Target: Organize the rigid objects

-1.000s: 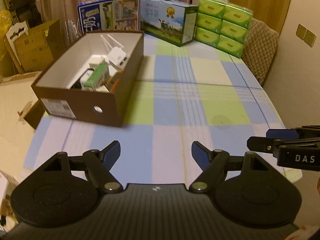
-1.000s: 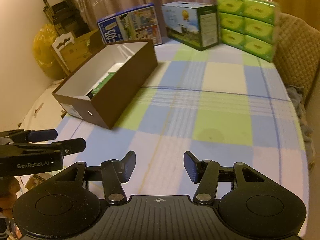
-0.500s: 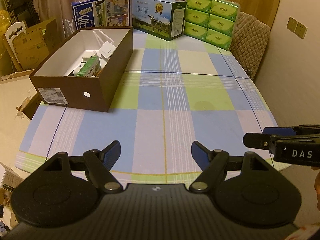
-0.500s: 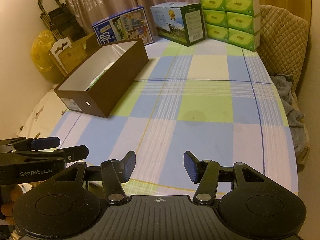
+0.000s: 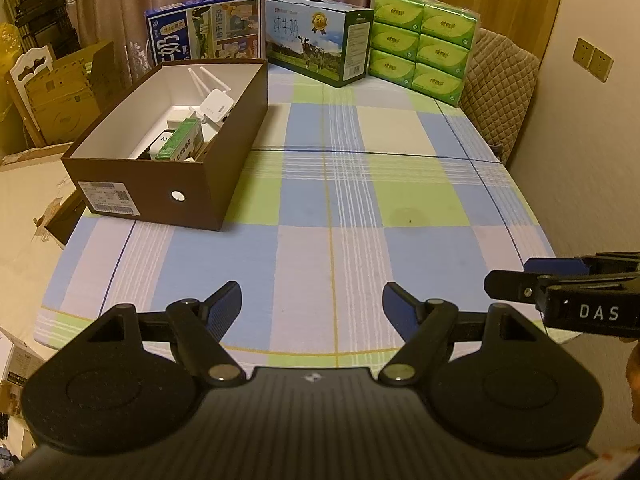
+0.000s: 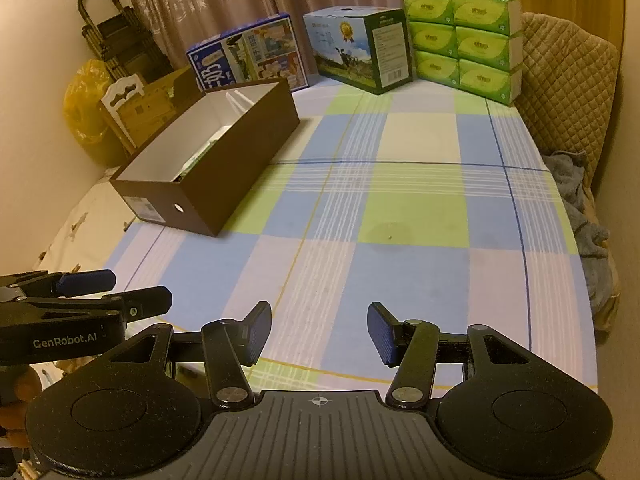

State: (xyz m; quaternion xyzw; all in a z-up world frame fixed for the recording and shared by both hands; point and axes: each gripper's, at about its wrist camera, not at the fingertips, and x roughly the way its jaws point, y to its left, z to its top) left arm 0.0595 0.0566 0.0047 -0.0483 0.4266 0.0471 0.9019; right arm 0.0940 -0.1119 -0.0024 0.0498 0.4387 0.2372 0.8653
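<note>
A brown shoebox with a white inside stands on the left part of the checked tablecloth. In it lie a white router with antennas, a green and white carton and other small items. My left gripper hangs open above the table's near edge, nothing between its fingers; from the right wrist it appears at the left. My right gripper is open too, with a narrower gap and nothing in it; it shows at the right in the left wrist view.
At the table's far end stand a blue milk carton box, a blue-green milk box and a stack of green tissue packs. A quilted chair is at the right, cardboard boxes on the floor at the left.
Both grippers have drawn back from the shoebox toward the table's near edge, so more tablecloth shows. Their jaws have not changed.
</note>
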